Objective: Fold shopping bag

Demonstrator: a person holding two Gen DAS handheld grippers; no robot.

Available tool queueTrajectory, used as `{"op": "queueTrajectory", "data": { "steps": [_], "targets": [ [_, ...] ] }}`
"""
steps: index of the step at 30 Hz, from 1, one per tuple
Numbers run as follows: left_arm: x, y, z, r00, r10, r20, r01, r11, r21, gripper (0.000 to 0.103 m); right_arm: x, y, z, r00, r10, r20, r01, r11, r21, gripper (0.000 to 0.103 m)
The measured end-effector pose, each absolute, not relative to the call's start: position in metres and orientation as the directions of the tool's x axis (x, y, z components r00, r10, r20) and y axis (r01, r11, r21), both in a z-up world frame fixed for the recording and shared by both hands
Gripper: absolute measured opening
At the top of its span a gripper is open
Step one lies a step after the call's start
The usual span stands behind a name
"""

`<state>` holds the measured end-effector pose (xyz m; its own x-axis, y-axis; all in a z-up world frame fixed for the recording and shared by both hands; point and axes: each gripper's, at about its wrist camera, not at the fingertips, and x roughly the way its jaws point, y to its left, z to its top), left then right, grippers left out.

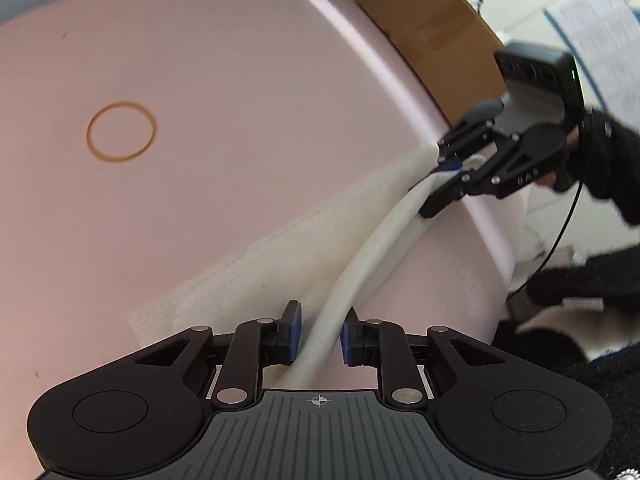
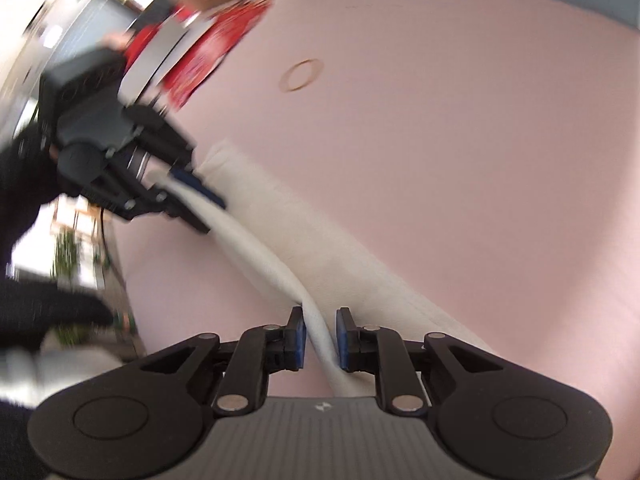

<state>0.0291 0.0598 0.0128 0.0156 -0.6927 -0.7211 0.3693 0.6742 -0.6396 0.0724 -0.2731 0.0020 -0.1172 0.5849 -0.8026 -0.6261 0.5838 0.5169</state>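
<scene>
The white cloth shopping bag (image 1: pixel 280 264) lies on the pink table (image 1: pixel 240 80), and one edge of it is bunched into a long, thick roll. That roll runs in a straight line from one gripper to the other, like a rope held at both ends. The left gripper (image 1: pixel 320 338) has the roll between its blue pads (image 1: pixel 294 334), and the jaws are nearly together around it, though a thin gap shows beside the cloth, so the hold looks light. The right gripper (image 2: pixel 321 338) pinches the other end of the same roll, with its pads (image 2: pixel 344 340) close against the cloth. The flat part of the bag spreads out on the table to the far side of the roll, away from the person. A tan rubber band (image 1: pixel 121 131) lies alone on the table, well apart from the bag. Each hand is at its own end, so neither is nearer than the other. I think the next move is to carry the held edge over the flat part, and both ends should travel together so the roll stays straight.
</scene>
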Motion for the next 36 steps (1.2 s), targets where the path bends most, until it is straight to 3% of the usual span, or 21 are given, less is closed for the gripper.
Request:
{"op": "queueTrajectory", "data": {
  "steps": [5, 21, 31, 33, 35, 36],
  "targets": [
    [0.021, 0.080, 0.006, 0.082, -0.739, -0.669, 0.240, 0.666, -0.706, 0.020, 0.066, -0.296, 0.004, -0.070, 0.596, -0.800, -0.527, 0.659, 0.537, 0.020],
    [-0.007, 0.113, 0.022, 0.338, -0.558, -0.757, -0.023, 0.800, -0.600, 0.026, 0.050, -0.311, 0.001, 0.161, 0.444, -0.882, -0.421, 0.839, 0.345, 0.029],
    [-0.023, 0.081, 0.043, 0.402, -0.261, -0.878, 0.003, 0.959, -0.284, 0.026, 0.039, -0.328, 0.004, 0.256, 0.355, -0.899, -0.355, 0.900, 0.254, 0.033],
    [-0.026, 0.073, 0.053, 0.430, -0.166, -0.887, 0.005, 0.983, -0.182, 0.028, 0.040, -0.332, 0.003, 0.257, 0.362, -0.896, -0.346, 0.900, 0.265, 0.033],
    [-0.033, 0.058, 0.073, 0.509, 0.003, -0.861, -0.015, 1.000, -0.006, 0.031, 0.038, -0.325, 0.003, 0.261, 0.345, -0.901, -0.366, 0.900, 0.239, 0.034],
    [-0.037, 0.050, 0.084, 0.558, 0.078, -0.826, -0.028, 0.997, 0.076, 0.040, 0.038, -0.323, 0.003, 0.264, 0.340, -0.903, -0.372, 0.899, 0.230, 0.034]
  ]
}}
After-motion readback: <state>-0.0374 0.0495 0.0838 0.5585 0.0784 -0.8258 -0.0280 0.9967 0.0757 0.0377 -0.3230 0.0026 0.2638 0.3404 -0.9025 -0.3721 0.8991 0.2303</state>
